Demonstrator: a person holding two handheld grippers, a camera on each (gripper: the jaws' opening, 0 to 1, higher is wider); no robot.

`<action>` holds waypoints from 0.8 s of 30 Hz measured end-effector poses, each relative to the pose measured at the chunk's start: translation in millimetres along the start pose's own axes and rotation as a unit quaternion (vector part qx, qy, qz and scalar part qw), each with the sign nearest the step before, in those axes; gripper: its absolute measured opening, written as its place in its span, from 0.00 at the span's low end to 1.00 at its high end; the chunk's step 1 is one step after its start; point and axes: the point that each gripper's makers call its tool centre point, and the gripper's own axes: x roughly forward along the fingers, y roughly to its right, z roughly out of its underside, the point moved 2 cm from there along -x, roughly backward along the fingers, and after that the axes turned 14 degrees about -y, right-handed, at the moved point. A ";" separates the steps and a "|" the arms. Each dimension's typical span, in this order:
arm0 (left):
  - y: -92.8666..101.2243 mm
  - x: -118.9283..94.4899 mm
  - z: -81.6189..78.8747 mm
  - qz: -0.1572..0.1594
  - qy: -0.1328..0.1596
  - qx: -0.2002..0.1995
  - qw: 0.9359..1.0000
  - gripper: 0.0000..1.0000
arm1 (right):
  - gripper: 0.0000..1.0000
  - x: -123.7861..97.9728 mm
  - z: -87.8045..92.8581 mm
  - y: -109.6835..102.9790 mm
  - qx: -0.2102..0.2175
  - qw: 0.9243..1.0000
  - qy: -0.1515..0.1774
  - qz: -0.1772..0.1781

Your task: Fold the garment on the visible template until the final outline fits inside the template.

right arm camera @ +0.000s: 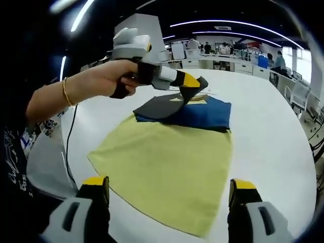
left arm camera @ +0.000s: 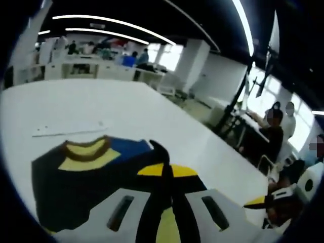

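Left gripper [right arm camera: 195, 87] pinches a lifted flap of the garment [right arm camera: 202, 114]; right gripper [right arm camera: 169, 195] gapes wide, holding nothing.

Dark blue with yellow trim, the garment lies folded at the far edge of the yellow cloth [right arm camera: 167, 167] on the white table [right arm camera: 268, 131]. A hand [right arm camera: 109, 78] grips the left gripper above it. Right gripper hovers over the cloth's near edge.

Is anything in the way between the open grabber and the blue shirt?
Nothing visible blocks it. Only the yellow cloth lies flat between the right gripper and the shirt. The left gripper is already at the shirt, pinching a dark flap of it.
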 end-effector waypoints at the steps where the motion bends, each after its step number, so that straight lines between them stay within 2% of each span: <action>1: 0.1 1.5 1.1 0.001 -0.001 0.000 1.000 0.00 | 0.99 -0.1 0.0 0.5 0.002 1.000 0.001 0.000; 14: 9.2 35.7 29.4 0.025 -0.029 0.007 0.999 0.00 | 0.99 -0.8 3.8 7.6 0.021 1.000 0.006 0.006; 20: 13.6 35.5 31.1 0.031 -0.026 0.035 0.999 0.22 | 0.98 1.0 7.2 10.3 0.030 1.000 0.006 0.007; 24: 7.6 28.0 28.3 0.020 -0.019 0.059 0.998 0.37 | 0.99 4.2 6.5 9.0 0.032 0.999 0.006 0.001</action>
